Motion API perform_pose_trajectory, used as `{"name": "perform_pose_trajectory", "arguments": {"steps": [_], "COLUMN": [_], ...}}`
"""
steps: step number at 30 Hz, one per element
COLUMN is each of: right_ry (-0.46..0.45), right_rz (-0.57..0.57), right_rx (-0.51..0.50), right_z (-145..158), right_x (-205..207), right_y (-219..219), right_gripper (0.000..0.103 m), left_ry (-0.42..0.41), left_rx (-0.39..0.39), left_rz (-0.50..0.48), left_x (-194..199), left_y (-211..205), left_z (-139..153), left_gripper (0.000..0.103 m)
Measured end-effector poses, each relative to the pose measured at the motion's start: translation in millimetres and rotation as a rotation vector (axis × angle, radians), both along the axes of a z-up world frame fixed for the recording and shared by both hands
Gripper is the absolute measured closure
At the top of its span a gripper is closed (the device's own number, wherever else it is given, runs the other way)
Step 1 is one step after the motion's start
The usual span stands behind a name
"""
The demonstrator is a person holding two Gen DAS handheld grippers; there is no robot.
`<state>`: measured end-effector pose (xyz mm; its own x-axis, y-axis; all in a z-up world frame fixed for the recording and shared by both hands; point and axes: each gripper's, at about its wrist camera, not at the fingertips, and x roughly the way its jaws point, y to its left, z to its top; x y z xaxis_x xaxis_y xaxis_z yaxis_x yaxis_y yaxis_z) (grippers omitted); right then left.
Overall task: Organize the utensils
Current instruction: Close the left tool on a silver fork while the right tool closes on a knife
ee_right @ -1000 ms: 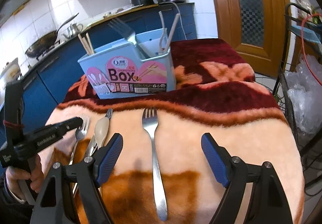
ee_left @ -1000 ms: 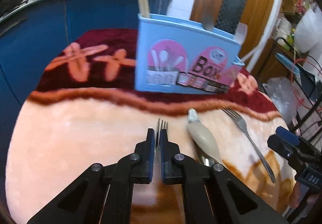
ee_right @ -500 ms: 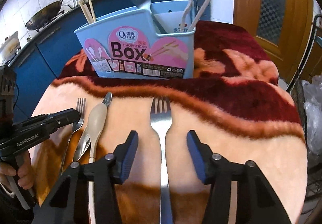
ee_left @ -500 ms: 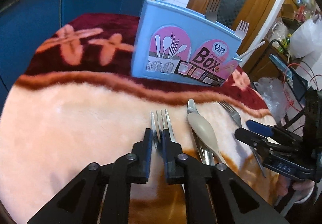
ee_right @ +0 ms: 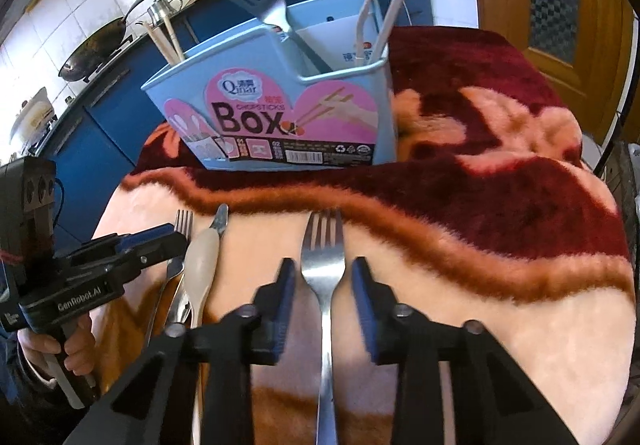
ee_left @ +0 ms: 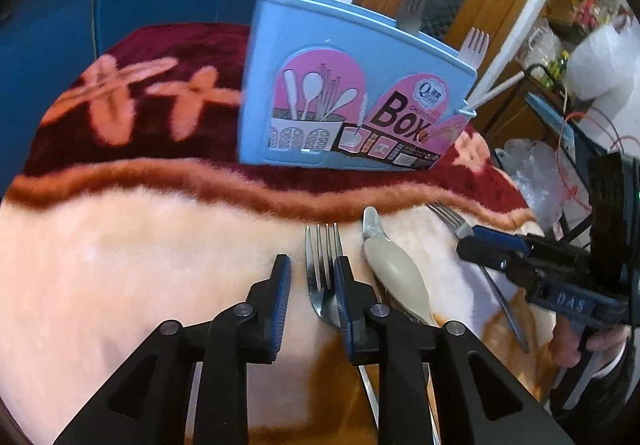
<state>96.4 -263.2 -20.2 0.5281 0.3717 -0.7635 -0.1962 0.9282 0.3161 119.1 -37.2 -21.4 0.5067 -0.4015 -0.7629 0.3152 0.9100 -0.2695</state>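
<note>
Both tongs spread over forks lying on a blanket-covered bench, utensil box standing behind.

The bench carries a plush blanket (ee_right: 500, 229), dark red at the far side and peach at the near side. On the red part stands a blue utensil box (ee_right: 280, 113) marked "Box", holding chopsticks (ee_right: 164, 41) at its left end, an upright fork (ee_right: 260, 5) mid-box and pale handles at its right end. The right tongs (ee_right: 324, 281) are spread, one pad on each side of the neck of a steel fork (ee_right: 324, 257) lying flat with tines toward the box; contact cannot be confirmed. The left tongs (ee_left: 310, 285) are likewise spread around a smaller fork (ee_left: 322, 261), the right pad just beside it. Between the two forks lies a cream-handled utensil (ee_left: 394, 277), touching neither tongs.
</note>
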Motion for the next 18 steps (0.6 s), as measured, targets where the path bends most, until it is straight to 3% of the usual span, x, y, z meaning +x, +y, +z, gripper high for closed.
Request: {"name": "perform_pose_trajectory", "arguments": {"steps": [5, 6, 7, 9, 14, 18], "right_ry": [0.008, 0.007, 0.007, 0.006, 0.008, 0.017], "right_rz": [-0.002, 0.0, 0.003, 0.017, 0.029, 0.038], "right_rx": [0.066, 0.078, 0.092, 0.108, 0.06, 0.048], "right_z": [-1, -1, -1, 1, 1, -2], "right_x": [0, -1, -2, -5, -5, 0], "right_y": [-5, -6, -6, -4, 6, 13], "right_gripper": [0.078, 0.078, 0.078, 0.078, 0.078, 0.078], "left_ry": [-0.005, -0.004, 0.001, 0.018, 0.035, 0.045], "left_rx": [-0.009, -0.018, -0.037, -0.086, -0.134, -0.124], "left_rz": [-0.02, -0.02, -0.021, -0.023, -0.041, -0.064], "left_x": [1, 1, 2, 2, -1, -2], "left_y": [-2, -1, 2, 8, 10, 2], "left_z": [0, 0, 0, 0, 1, -2], "left_gripper": [0.076, 0.08, 0.092, 0.095, 0.097, 0.096]}}
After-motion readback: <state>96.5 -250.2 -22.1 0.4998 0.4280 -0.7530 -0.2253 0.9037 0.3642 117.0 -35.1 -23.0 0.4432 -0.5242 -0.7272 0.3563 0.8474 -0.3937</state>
